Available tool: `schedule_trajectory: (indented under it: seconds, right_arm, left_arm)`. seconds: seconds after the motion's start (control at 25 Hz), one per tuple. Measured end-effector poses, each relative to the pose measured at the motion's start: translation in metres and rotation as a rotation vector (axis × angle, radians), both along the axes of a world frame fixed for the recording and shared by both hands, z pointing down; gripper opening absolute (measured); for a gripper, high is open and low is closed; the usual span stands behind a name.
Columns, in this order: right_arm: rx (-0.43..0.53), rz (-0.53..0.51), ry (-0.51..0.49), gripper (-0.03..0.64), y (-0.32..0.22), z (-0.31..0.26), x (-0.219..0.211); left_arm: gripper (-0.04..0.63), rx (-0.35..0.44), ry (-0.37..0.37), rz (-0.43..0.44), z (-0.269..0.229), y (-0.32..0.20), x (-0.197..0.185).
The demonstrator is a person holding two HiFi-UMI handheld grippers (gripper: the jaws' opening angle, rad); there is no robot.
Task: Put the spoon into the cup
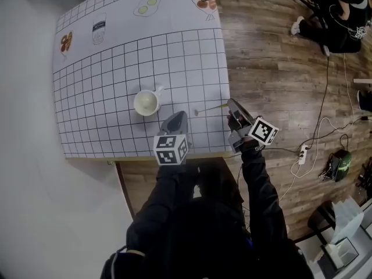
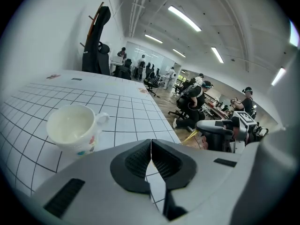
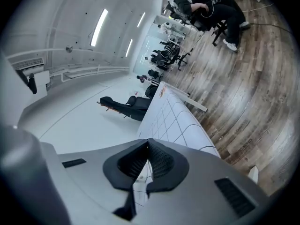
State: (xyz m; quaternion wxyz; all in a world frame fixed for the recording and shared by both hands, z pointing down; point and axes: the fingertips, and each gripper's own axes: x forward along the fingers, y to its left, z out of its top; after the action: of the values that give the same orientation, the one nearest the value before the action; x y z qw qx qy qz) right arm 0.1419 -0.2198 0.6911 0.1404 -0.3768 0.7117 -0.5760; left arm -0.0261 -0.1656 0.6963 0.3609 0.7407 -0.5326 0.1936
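A white cup (image 1: 146, 102) stands upright and empty on the grid-patterned table (image 1: 116, 68), handle to its upper right. In the left gripper view the cup (image 2: 72, 128) sits to the left, just ahead of the jaws. My left gripper (image 1: 179, 115) hovers just right of the cup, shut with nothing between its pads (image 2: 151, 158). My right gripper (image 1: 231, 104) hangs over the table's right edge, shut on the handle end of a thin spoon (image 1: 210, 107). The spoon points left towards the cup, raised off the cloth. The left gripper view shows the yellowish spoon handle (image 2: 191, 136) sticking out of the right gripper (image 2: 220, 132).
Printed food pictures (image 1: 204, 0) line the cloth's far edge. The table's right edge (image 1: 225, 68) borders a wooden floor with cables and a power strip (image 1: 302, 151). A seated person (image 1: 343, 16) is at the far right. A coat rack (image 2: 96, 36) stands beyond the table.
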Motion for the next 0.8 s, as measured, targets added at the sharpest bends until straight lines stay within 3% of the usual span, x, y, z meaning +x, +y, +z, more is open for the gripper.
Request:
schedule_trajectory:
  seconds: [0.24,0.52,0.8]
  right_arm:
    - [0.068,-0.059,-0.007,0.021,-0.008,-0.032,-0.035]
    - [0.151,-0.158,-0.089,0.023,-0.033,-0.075,-0.104]
    - [0.191,-0.220,-0.106,0.023,-0.042,-0.094,-0.166]
  left_arm:
    - [0.034,0.041,0.005,-0.087,-0.020,0.004,-0.035]
    - [0.034,0.086,-0.010,-0.224,-0.040,0.011,-0.090]
    - [0.034,0.096,-0.022,-0.312,-0.047,0.023,-0.136]
